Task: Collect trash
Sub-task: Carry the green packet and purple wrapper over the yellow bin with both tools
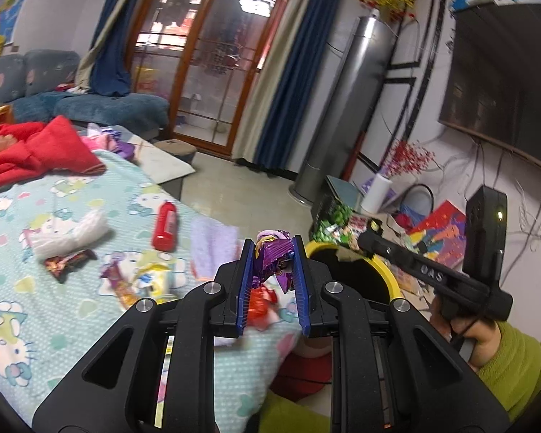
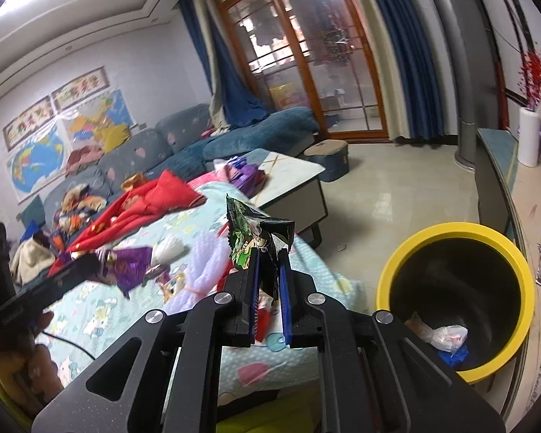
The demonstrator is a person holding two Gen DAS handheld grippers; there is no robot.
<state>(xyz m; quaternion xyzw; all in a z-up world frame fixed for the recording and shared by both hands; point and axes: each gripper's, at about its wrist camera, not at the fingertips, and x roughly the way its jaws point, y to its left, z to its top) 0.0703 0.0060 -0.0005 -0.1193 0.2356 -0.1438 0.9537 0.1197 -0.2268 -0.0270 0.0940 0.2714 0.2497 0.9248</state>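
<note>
Left strewn over the cartoon-print sheet [image 1: 72,288] at far left: a dark wrapper [image 1: 68,263], a crumpled white bag [image 1: 79,232] and a red bottle [image 1: 165,225], none yet collected. Further right, clamped the left gripper [image 1: 273,252] almost closed on a crumpled purple wrapper [image 1: 270,256], with the jaws parted only by the bulk of the foil. Held it clear of the sheet, probably for the carry across to the bin.

Had the yellow-rimmed bin [image 1: 389,270] parked on the floor close against the bed's edge, presumably so that each drop needed only a short swing.

Pinched a green snack wrapper [image 2: 249,238] in the right gripper [image 2: 268,263] by its lower end, jaws nearly shut and most of the packet standing above the tips. Kept it left of the bin's mouth, over the bed and not yet above the opening. Showed, at the bottom of the bin, a white plastic bag [image 2: 447,337].
</note>
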